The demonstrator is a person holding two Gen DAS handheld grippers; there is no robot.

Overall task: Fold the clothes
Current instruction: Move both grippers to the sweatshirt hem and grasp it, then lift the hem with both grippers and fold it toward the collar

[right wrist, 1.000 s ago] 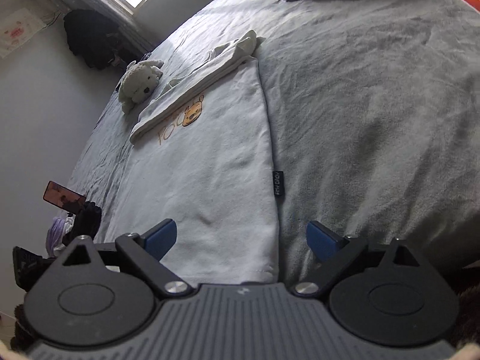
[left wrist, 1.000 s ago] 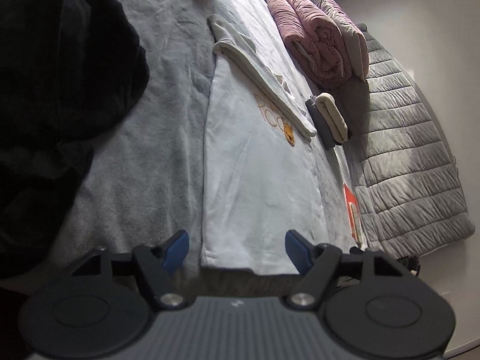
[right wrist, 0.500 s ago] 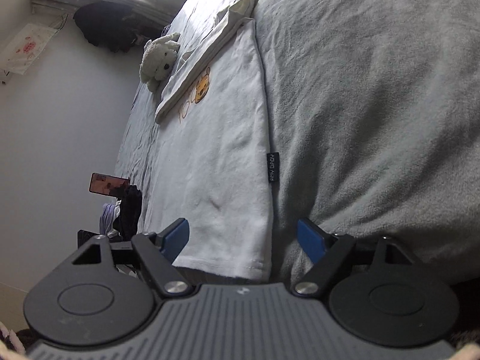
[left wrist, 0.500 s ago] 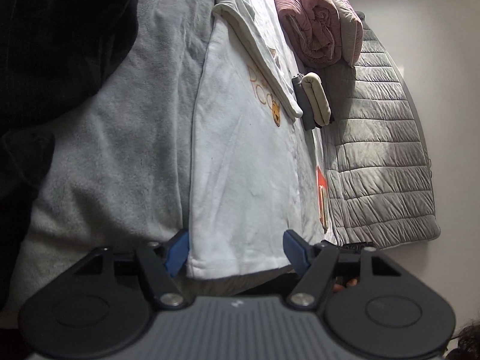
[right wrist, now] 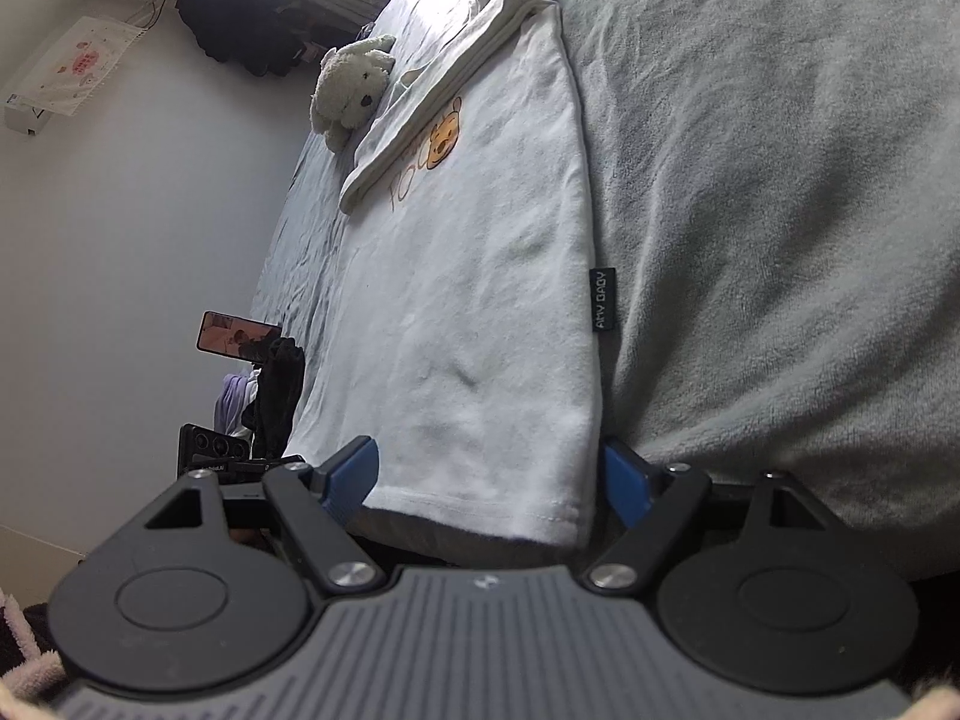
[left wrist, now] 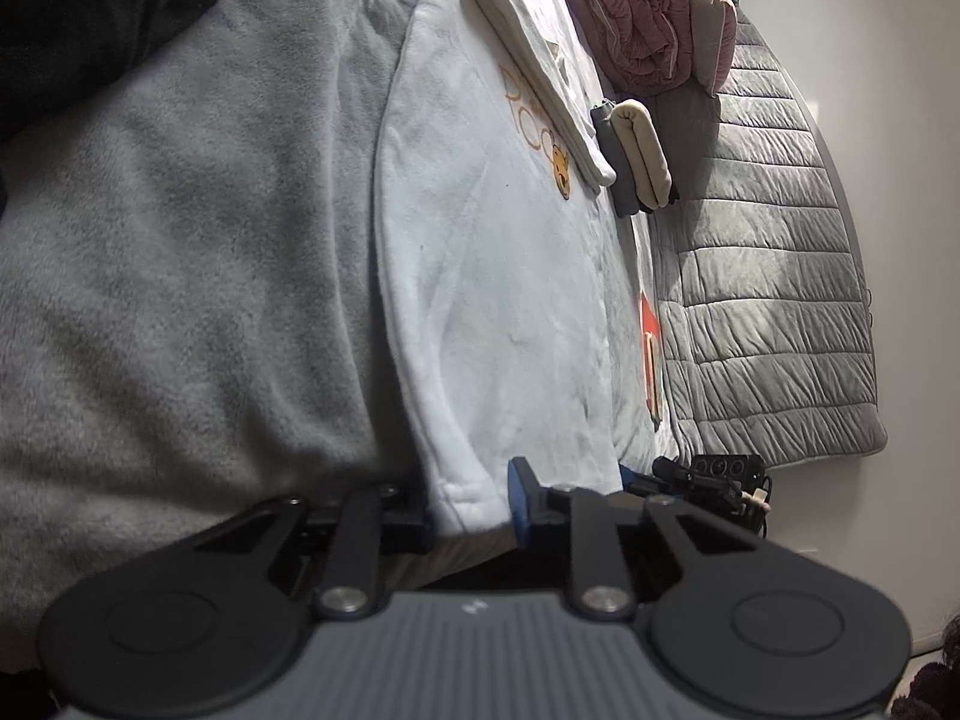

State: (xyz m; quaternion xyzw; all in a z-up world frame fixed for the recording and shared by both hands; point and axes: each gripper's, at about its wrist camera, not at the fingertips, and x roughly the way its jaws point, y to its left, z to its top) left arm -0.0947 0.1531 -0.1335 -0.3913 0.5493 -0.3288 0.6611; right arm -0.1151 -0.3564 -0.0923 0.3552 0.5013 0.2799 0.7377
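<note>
Left wrist view: left gripper (left wrist: 471,501) has just been closing, pads now pinching the near hem corner of the white shirt (left wrist: 498,276), which runs lengthwise away over the grey bed (left wrist: 180,252).
Right wrist view: right gripper (right wrist: 489,474) gapes wide, straddling the shirt's other hem corner (right wrist: 540,516), gripping nothing.
Containers: none visible.

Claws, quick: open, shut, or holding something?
Left claw: just closed, pinching the shirt hem.
Right claw: open, shirt corner between the fingers, not gripped.
</note>
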